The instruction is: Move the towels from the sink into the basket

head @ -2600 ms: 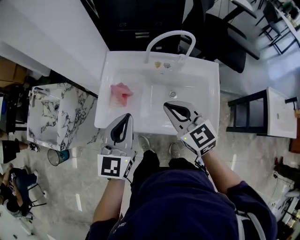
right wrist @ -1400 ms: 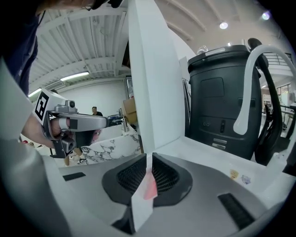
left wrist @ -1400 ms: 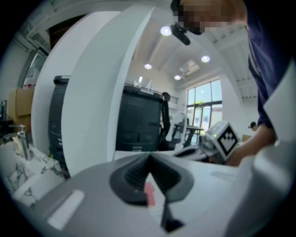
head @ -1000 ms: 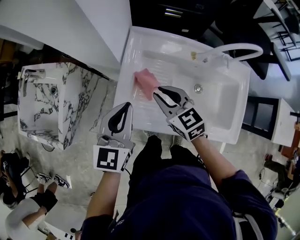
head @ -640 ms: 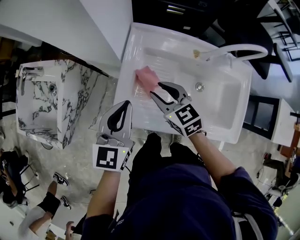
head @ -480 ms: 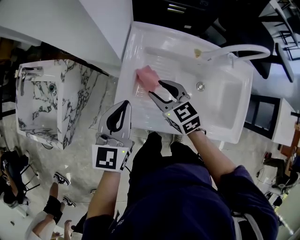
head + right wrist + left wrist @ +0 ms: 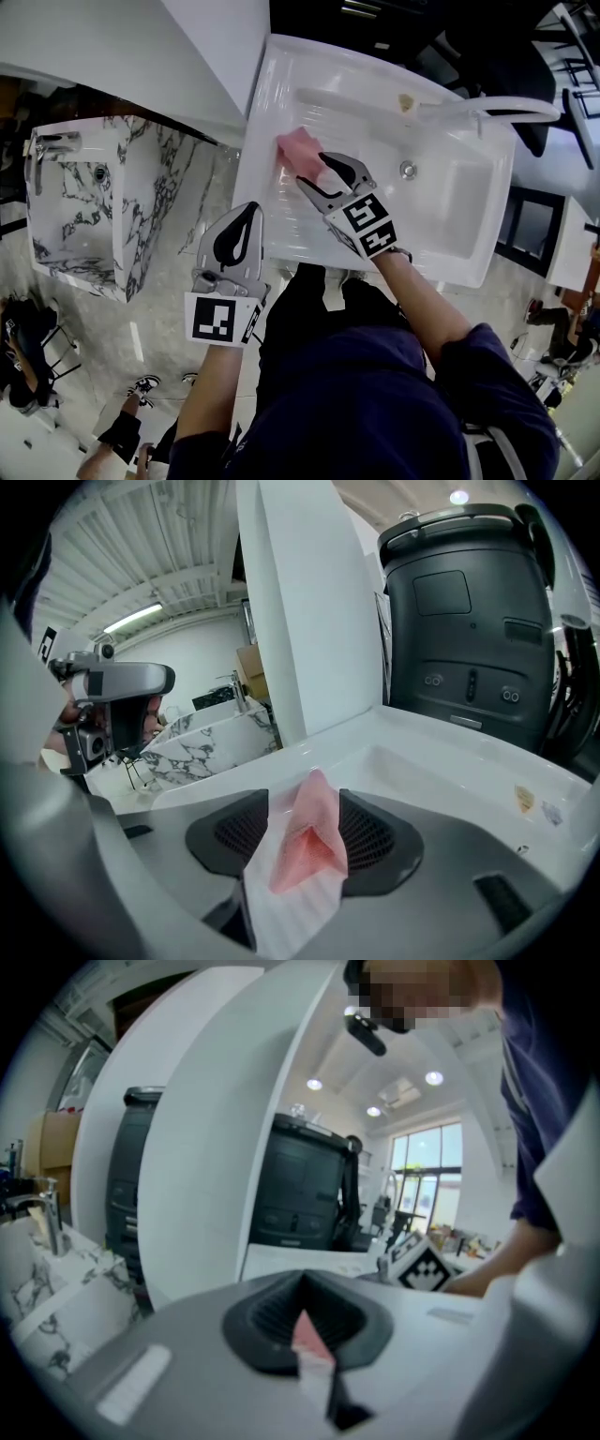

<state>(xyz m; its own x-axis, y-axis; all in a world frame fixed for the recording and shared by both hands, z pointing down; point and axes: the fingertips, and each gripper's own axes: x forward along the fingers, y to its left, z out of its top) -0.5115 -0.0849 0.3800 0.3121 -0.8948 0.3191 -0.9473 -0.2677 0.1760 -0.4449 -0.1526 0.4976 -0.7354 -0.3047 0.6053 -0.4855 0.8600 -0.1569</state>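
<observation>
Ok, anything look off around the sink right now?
Nothing stands out. The pink towel lies crumpled on the sink's ribbed drainboard, between the right gripper's open jaws, which have just been opening. No spill or damage shows.

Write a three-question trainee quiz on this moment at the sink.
1. Where in the sink does the pink towel lie? A) in the deep basin B) on the ribbed drainboard C) hanging over the front edge
2. True or false: the left gripper holds the towel.
3. What stands between the right gripper's jaws?
Key: 1 B. 2 False; its jaws are together, apart from the towel. 3 The pink towel; the jaws have just been opening and stand apart around it.
</observation>
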